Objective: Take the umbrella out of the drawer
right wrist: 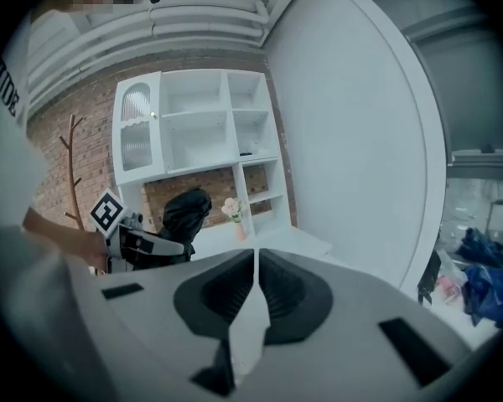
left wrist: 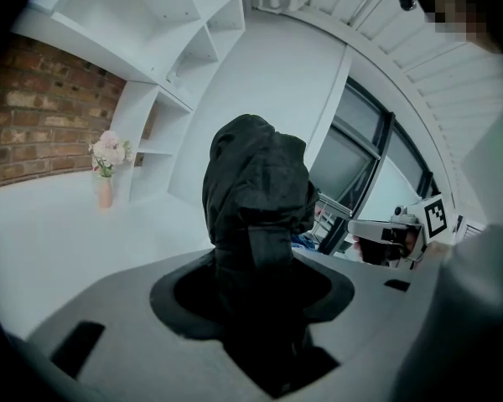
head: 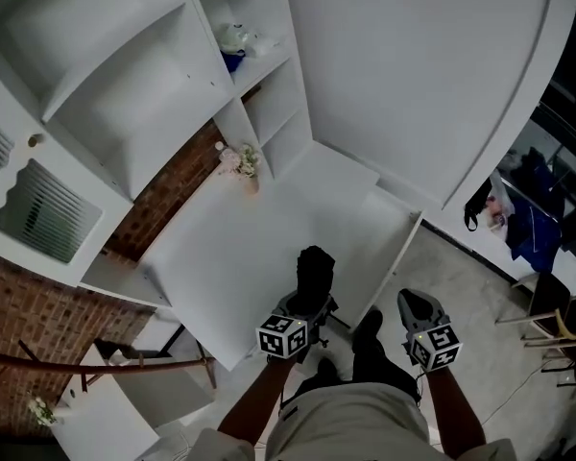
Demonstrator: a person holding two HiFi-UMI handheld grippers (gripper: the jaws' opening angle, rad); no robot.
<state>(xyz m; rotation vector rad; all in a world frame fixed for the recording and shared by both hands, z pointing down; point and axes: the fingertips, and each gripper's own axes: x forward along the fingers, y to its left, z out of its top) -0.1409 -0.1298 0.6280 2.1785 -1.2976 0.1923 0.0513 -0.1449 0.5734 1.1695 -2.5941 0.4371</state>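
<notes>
A black folded umbrella (head: 315,269) stands up between the jaws of my left gripper (head: 307,305), which is shut on it and holds it in the air in front of the person. In the left gripper view the umbrella (left wrist: 253,191) fills the middle and its lower end is clamped in the left gripper (left wrist: 253,287). My right gripper (head: 415,307) hangs beside it to the right, shut with nothing in it; its jaws meet along a thin line (right wrist: 256,262). From the right gripper view, the umbrella (right wrist: 184,212) and left gripper (right wrist: 147,245) show at left. No drawer shows.
A white table (head: 230,257) lies ahead with a small vase of flowers (head: 242,166) at its far edge. White shelving (head: 125,84) rises behind it against a brick wall. A large white curved panel (head: 422,75) stands at right; bags (head: 518,219) lie beyond it.
</notes>
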